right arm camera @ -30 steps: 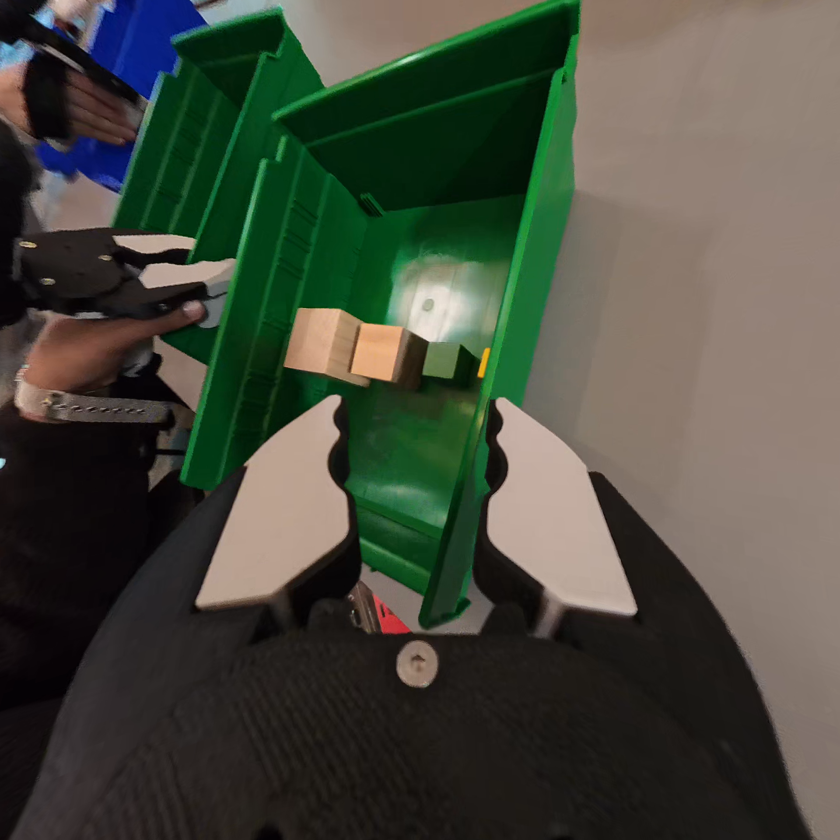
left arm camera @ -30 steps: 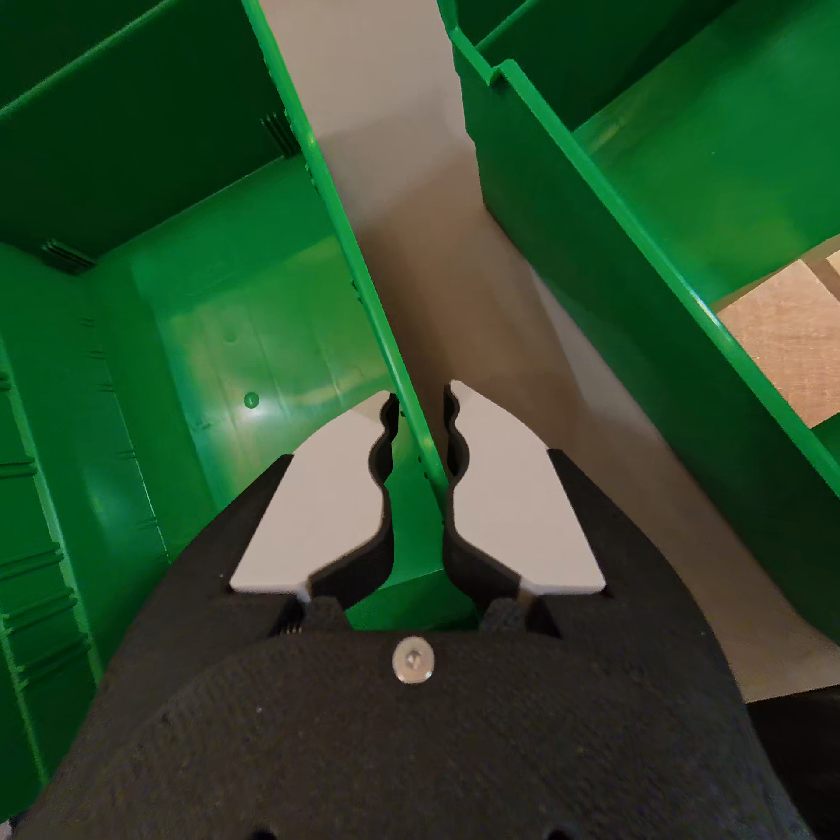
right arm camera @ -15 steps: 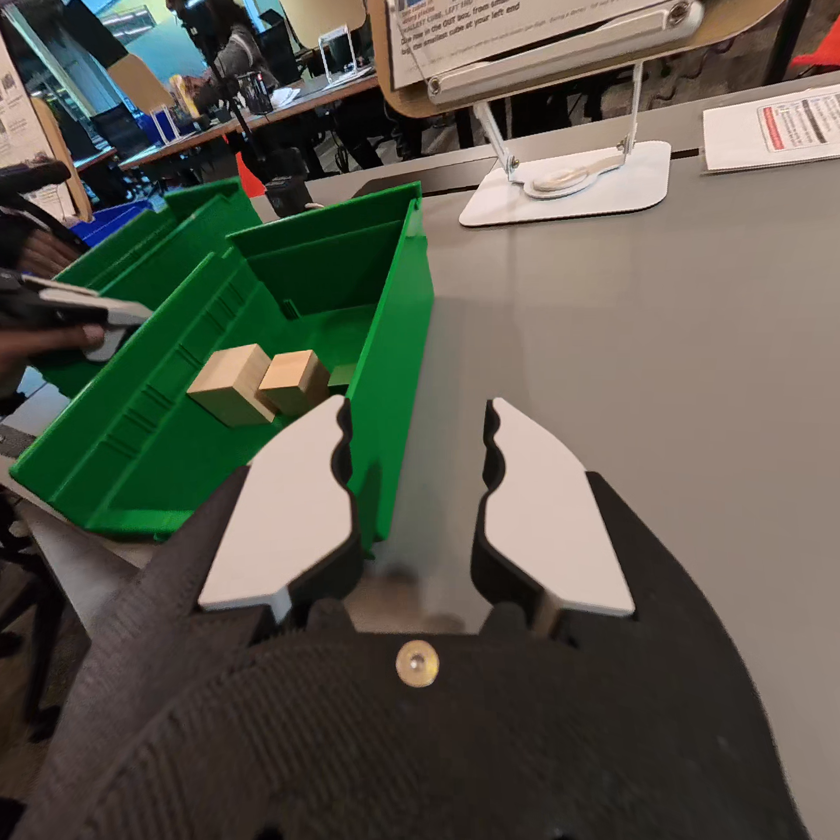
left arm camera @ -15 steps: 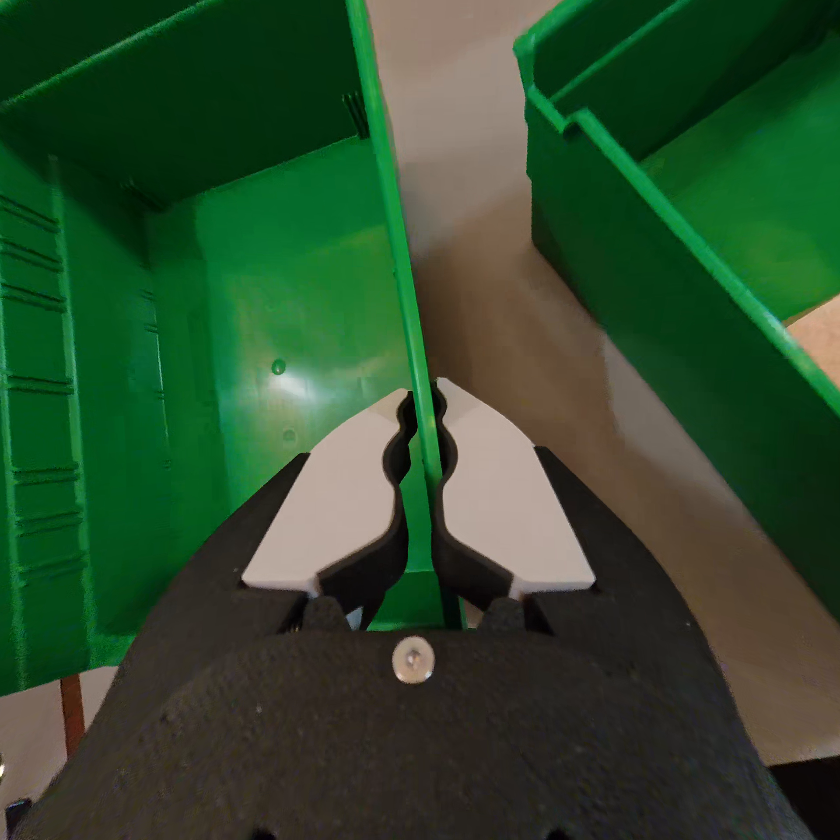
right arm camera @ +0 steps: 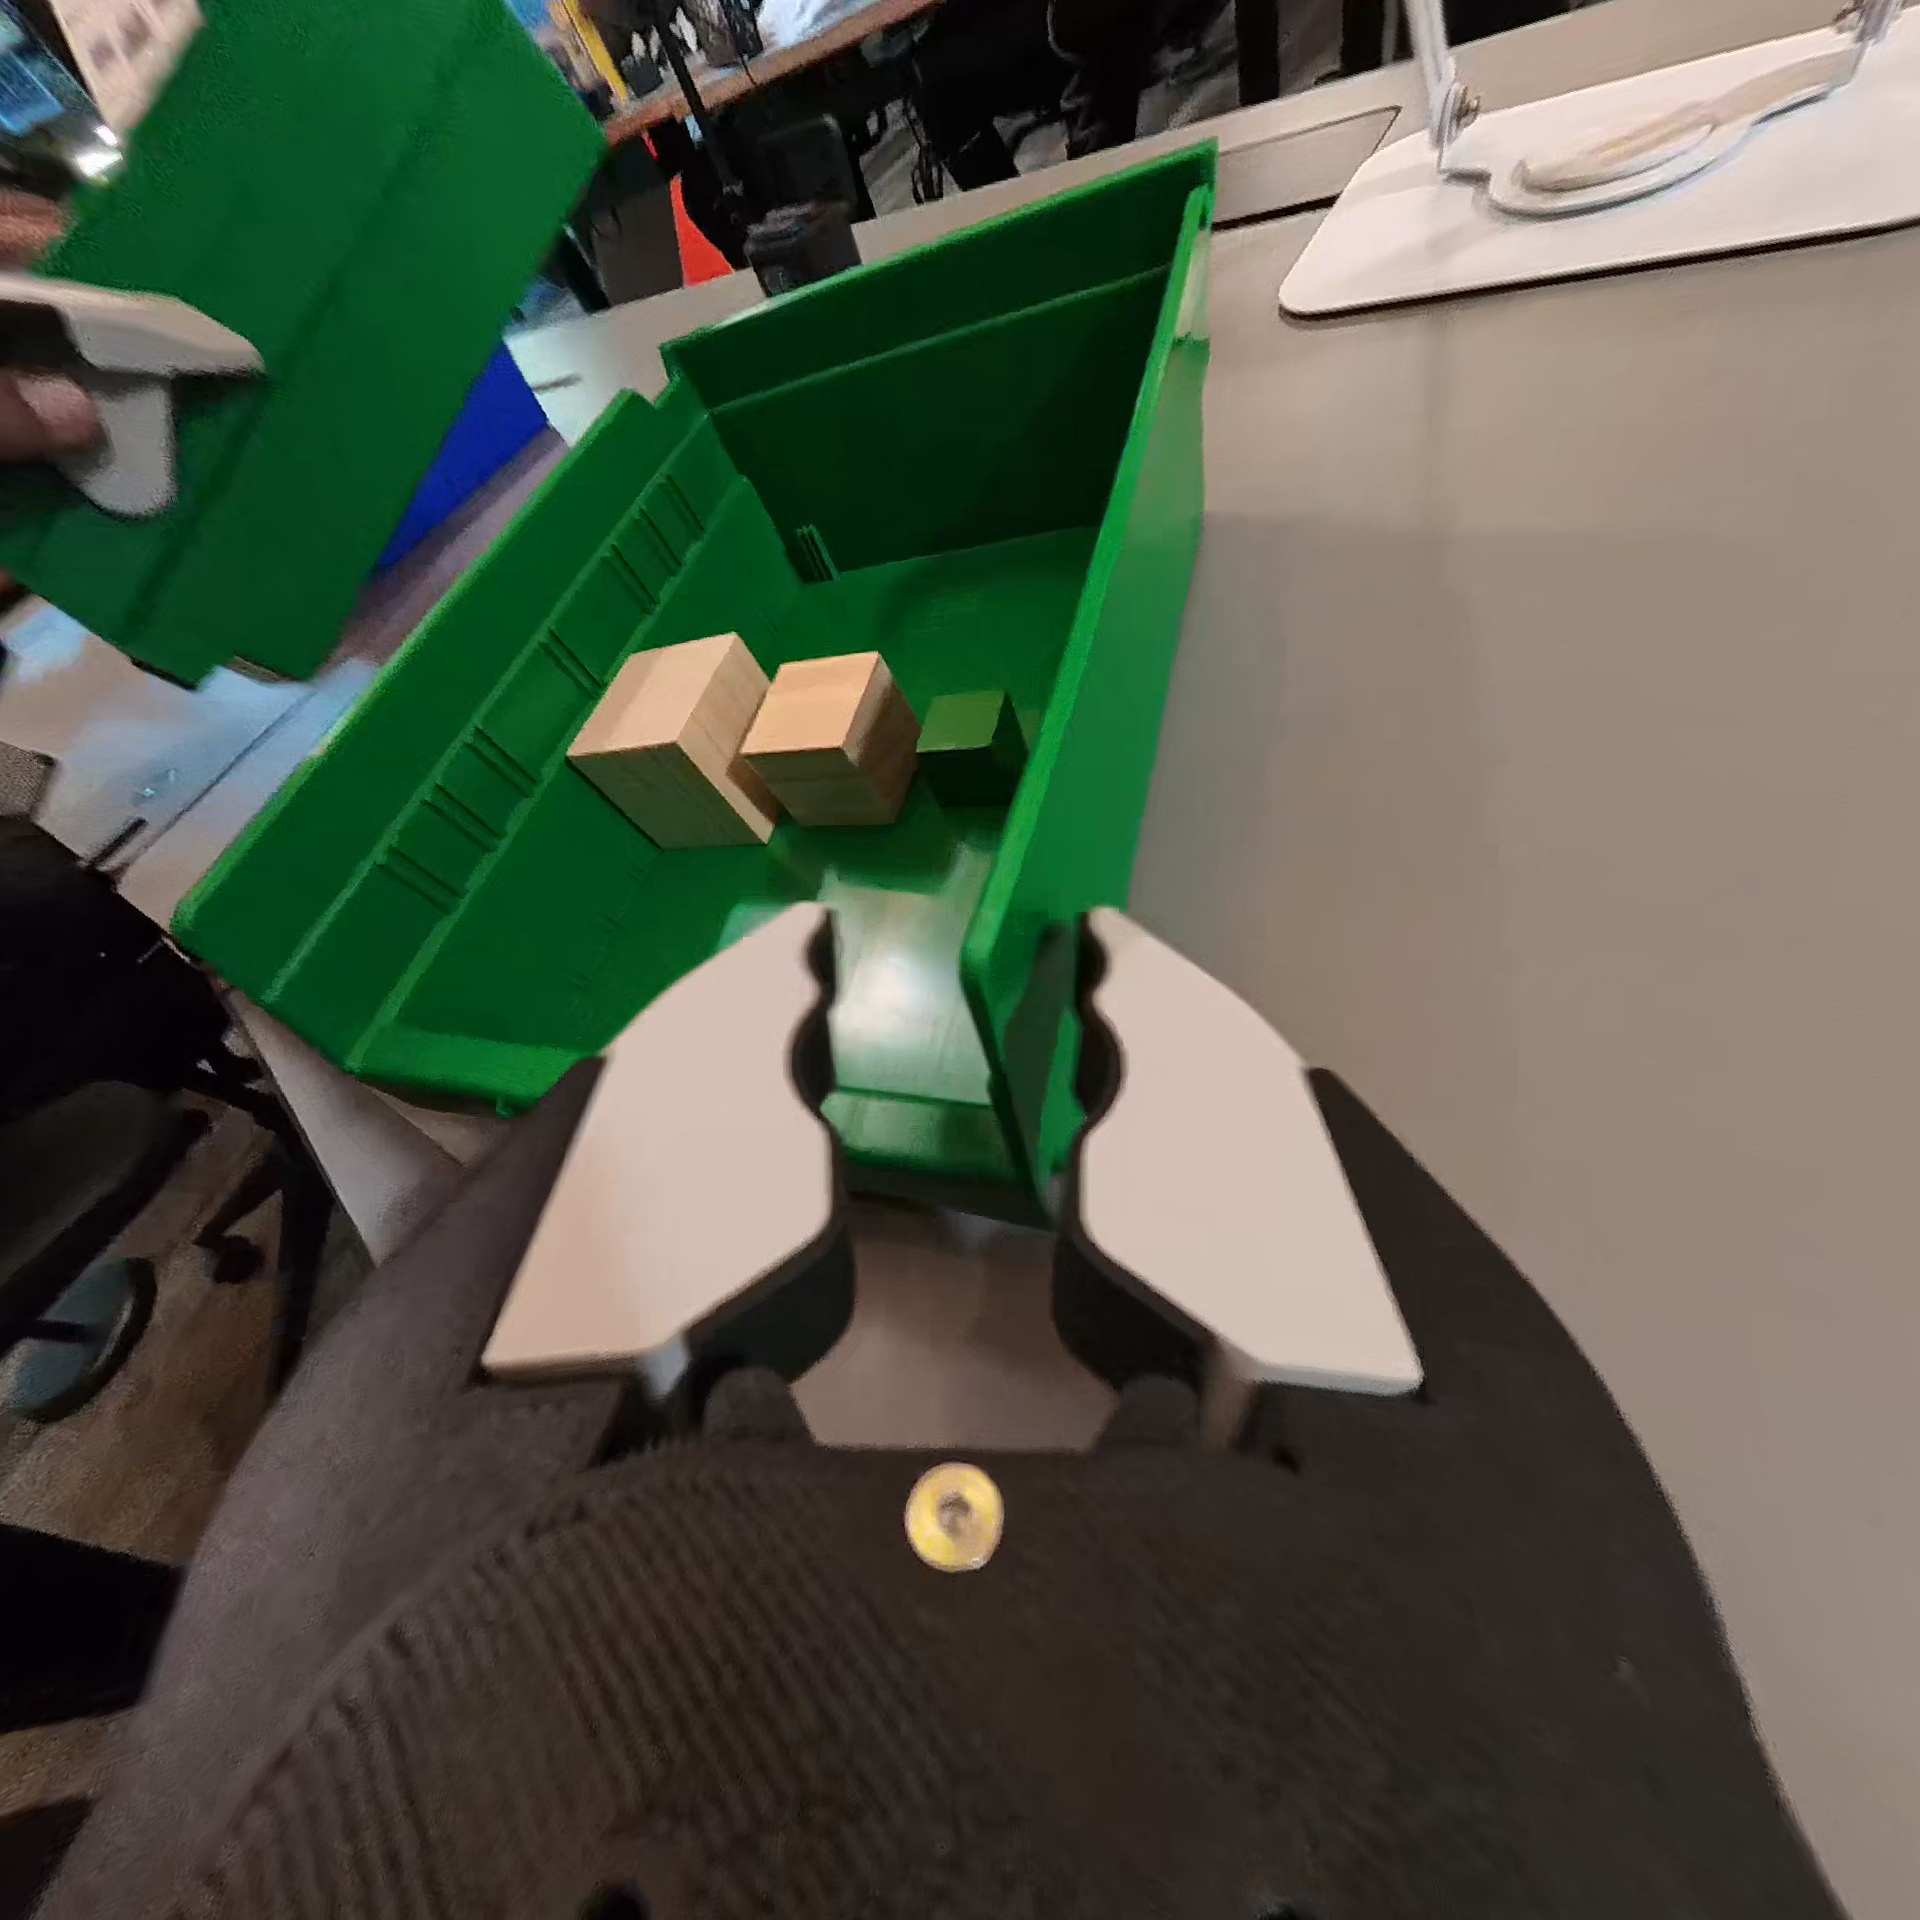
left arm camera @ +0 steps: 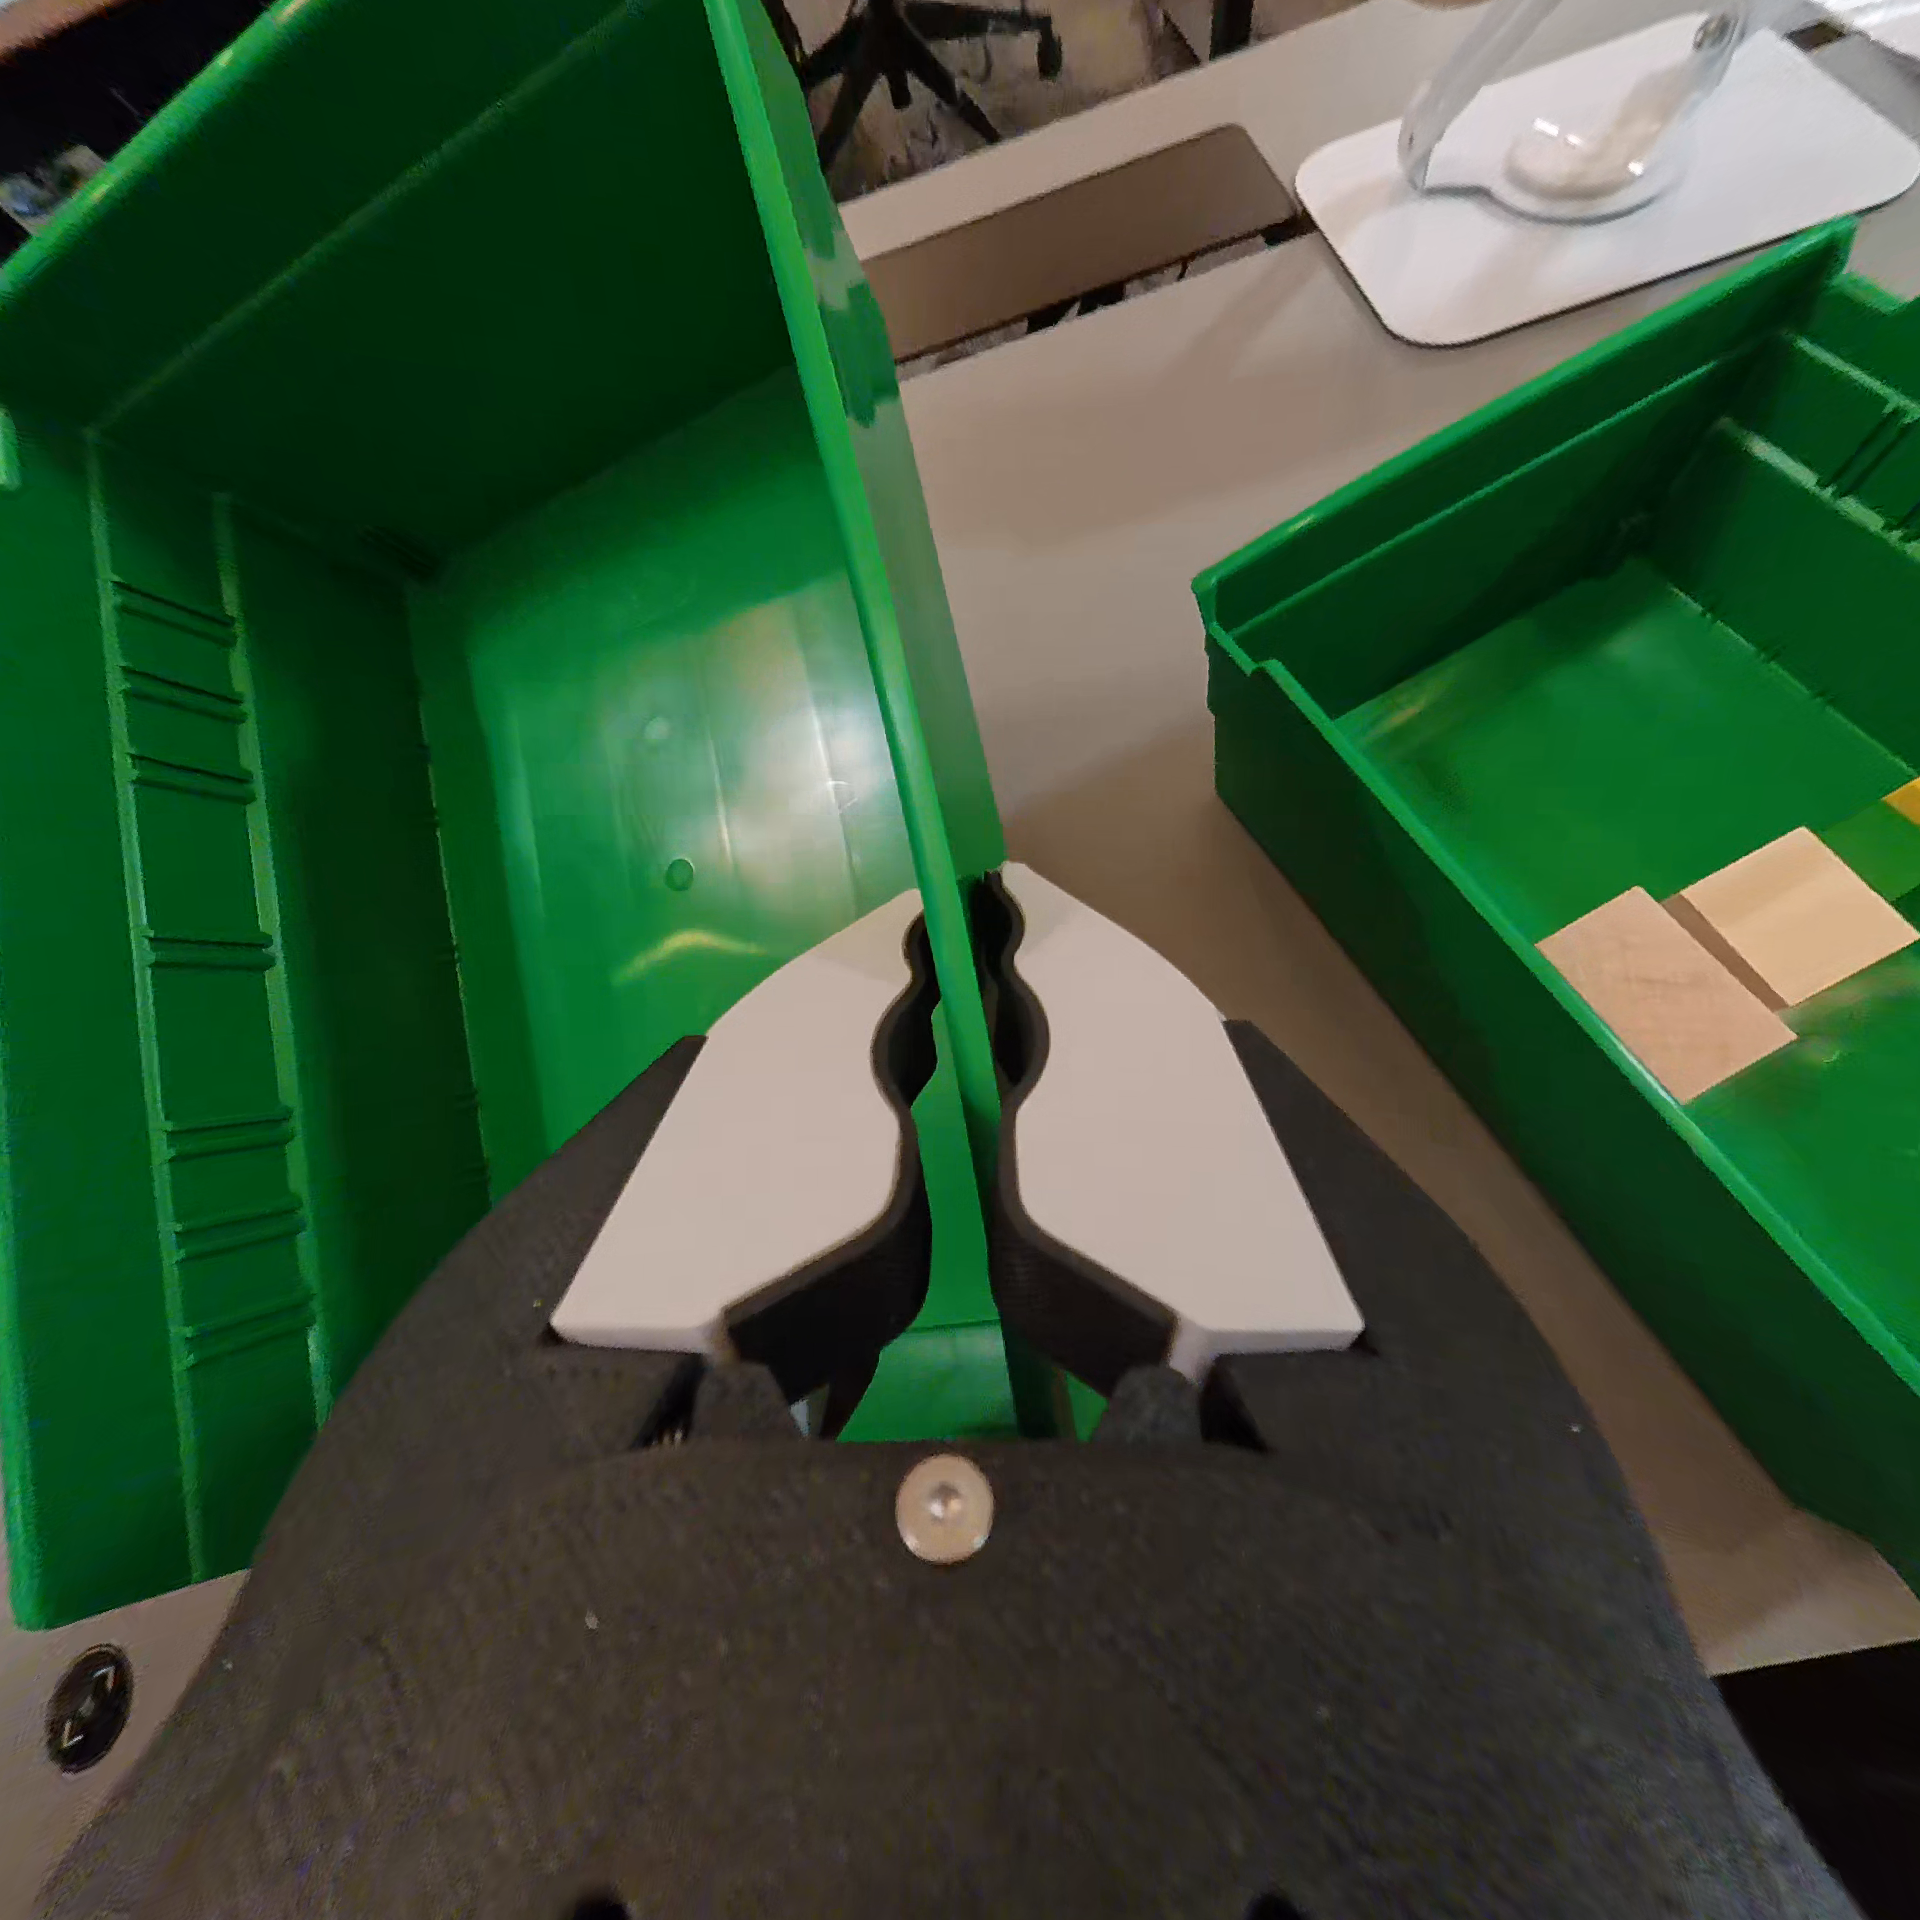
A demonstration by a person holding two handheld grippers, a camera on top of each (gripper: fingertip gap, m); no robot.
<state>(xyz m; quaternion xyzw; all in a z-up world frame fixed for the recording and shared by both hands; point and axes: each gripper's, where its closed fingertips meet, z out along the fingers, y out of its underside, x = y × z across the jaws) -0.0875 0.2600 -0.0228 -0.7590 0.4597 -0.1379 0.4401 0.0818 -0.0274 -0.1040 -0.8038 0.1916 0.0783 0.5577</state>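
Observation:
My left gripper (left arm camera: 961,894) is shut on the right side wall of an empty green bin (left arm camera: 312,416). In the right wrist view that bin (right arm camera: 312,260) hangs raised and tilted at the upper left, above the table. A second green bin (right arm camera: 1132,623) rests on the grey table and holds two wooden cubes (right arm camera: 675,738) (right arm camera: 831,738) and a small green cube (right arm camera: 966,743). My right gripper (right arm camera: 956,920) is open and its jaws straddle this bin's right wall near the front corner. The second bin also shows in the left wrist view (left arm camera: 1455,987), with a yellow piece (left arm camera: 1907,805) at the frame edge.
A white stand base (right arm camera: 1558,208) lies on the grey table (right arm camera: 1558,831) behind the bins. A blue bin (right arm camera: 468,457) sits beyond the lifted one. The table's front edge runs under the second bin's left corner, with chair legs on the floor below.
My left gripper closed on the empty bin's wall and raised the bin. My right gripper stayed open and moved in over the other bin's right wall.

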